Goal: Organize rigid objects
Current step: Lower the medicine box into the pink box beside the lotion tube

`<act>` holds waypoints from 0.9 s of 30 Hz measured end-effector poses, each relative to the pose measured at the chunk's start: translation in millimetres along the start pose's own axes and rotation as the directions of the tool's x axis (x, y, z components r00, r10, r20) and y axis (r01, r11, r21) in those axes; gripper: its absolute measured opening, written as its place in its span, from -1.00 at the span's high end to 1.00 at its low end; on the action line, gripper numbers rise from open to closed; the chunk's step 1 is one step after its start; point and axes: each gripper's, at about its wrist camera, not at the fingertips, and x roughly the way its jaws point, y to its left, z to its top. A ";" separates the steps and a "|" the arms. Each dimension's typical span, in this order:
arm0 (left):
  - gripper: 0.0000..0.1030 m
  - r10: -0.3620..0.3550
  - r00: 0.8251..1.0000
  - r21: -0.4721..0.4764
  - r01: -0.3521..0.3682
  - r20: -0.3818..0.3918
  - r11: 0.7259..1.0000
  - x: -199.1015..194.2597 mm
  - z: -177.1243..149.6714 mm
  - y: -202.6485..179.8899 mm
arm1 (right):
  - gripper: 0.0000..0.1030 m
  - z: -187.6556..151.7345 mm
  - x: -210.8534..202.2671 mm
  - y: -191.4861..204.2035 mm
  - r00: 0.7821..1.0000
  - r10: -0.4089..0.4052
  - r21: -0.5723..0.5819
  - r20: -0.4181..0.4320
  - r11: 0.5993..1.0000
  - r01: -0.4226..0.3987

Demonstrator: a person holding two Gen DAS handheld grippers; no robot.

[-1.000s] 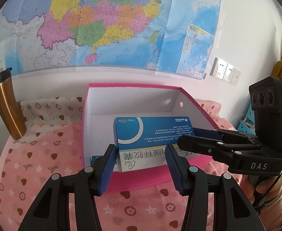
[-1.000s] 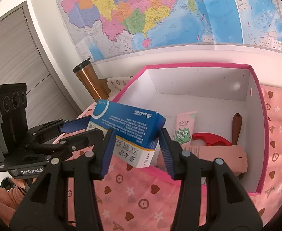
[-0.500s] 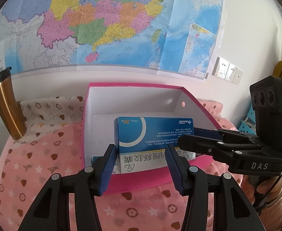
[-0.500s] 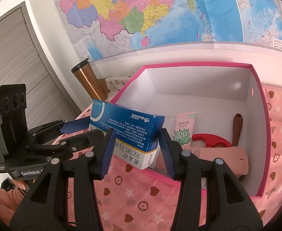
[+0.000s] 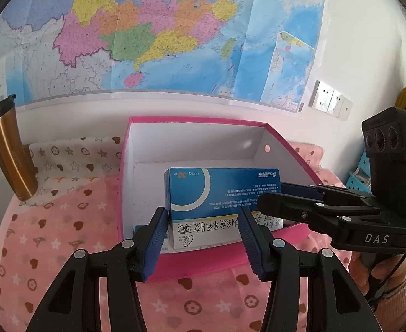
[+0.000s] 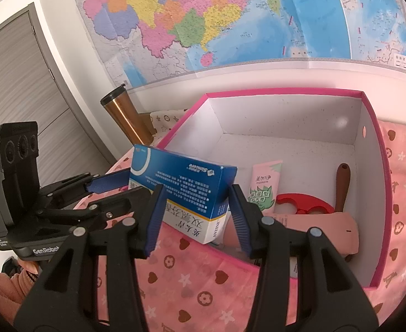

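Over the pink storage box at frame centre, a blue-and-white medicine carton hung in a shared two-gripper hold.

Largest was the box, open-topped on a pink heart-print cloth, probably the sorting bin, since a pale tube, a red ring-shaped tool and a brown-handled piece already lay inside. Next, the carton sat tilted above the near rim, not yet resting on the floor. The right gripper clamped its near end between blue pads. The left gripper framed its other end; whether both pads pressed there I cannot tell.
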 end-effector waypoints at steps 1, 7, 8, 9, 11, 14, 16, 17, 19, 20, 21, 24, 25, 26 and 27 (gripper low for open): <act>-0.01 0.001 1.000 0.000 -0.001 -0.002 1.000 0.7 -0.1 0.4 | 0.04 -0.3 0.2 -0.1 1.000 0.000 0.000 -0.001 1.000 0.000; -0.01 0.005 1.000 -0.003 -0.005 -0.012 1.000 6.3 0.1 1.8 | 0.04 0.5 2.8 -0.5 1.000 -0.001 0.003 -0.004 1.000 0.001; -0.01 0.005 1.000 -0.003 -0.005 -0.014 1.000 7.0 0.3 2.1 | 0.04 1.0 3.8 -0.6 1.000 -0.002 0.004 -0.004 1.000 0.002; -0.01 0.006 1.000 -0.003 -0.006 -0.015 1.000 7.6 0.2 2.3 | 0.04 0.8 3.6 -0.8 1.000 -0.003 0.004 -0.004 1.000 0.003; -0.01 0.006 1.000 -0.004 -0.006 -0.019 1.000 9.0 0.2 3.4 | 0.04 0.8 3.1 -0.9 1.000 -0.002 0.006 -0.005 1.000 0.002; -0.01 0.008 1.000 -0.006 -0.009 -0.025 1.000 11.2 0.1 3.8 | 0.04 1.4 4.9 -1.1 1.000 -0.003 0.008 -0.008 1.000 0.003; -0.01 0.010 1.000 -0.008 -0.010 -0.027 1.000 12.4 0.0 4.5 | 0.04 1.5 5.7 -1.3 1.000 -0.001 0.009 -0.010 1.000 0.002; -0.01 0.010 1.000 -0.009 -0.010 -0.029 1.000 12.7 -0.2 4.6 | 0.04 1.9 6.1 -1.1 1.000 -0.002 0.010 -0.010 1.000 0.002; -0.01 0.012 0.999 -0.010 -0.012 -0.032 1.000 14.1 -0.3 5.2 | 0.04 2.4 6.3 -1.5 1.000 -0.001 0.010 -0.012 1.000 0.001; -0.01 0.012 0.999 -0.010 -0.013 -0.033 1.000 15.0 -0.4 5.5 | 0.04 2.5 6.5 -2.1 1.000 0.000 0.011 -0.012 1.000 0.000; -0.01 0.013 0.999 -0.011 -0.013 -0.034 1.000 15.4 -0.6 5.6 | 0.04 2.7 6.6 -2.3 1.000 -0.001 0.012 -0.012 1.000 0.001; -0.01 0.015 0.999 -0.012 -0.015 -0.040 1.000 18.0 -1.1 6.0 | 0.04 2.8 7.3 -3.4 1.000 -0.001 0.015 -0.015 1.000 0.001; -0.01 0.015 0.999 -0.013 -0.016 -0.042 1.000 18.4 -1.3 6.1 | 0.04 2.6 7.4 -4.0 1.000 -0.001 0.016 -0.017 1.000 0.001; -0.01 0.016 0.999 -0.014 -0.016 -0.044 1.000 19.2 -1.3 6.3 | 0.04 2.7 7.5 -4.3 1.000 -0.002 0.017 -0.018 1.000 0.002; -0.01 0.017 0.999 -0.014 -0.018 -0.045 1.000 19.8 -1.3 6.5 | 0.04 2.8 8.2 -4.7 1.000 -0.001 0.018 -0.019 1.000 0.002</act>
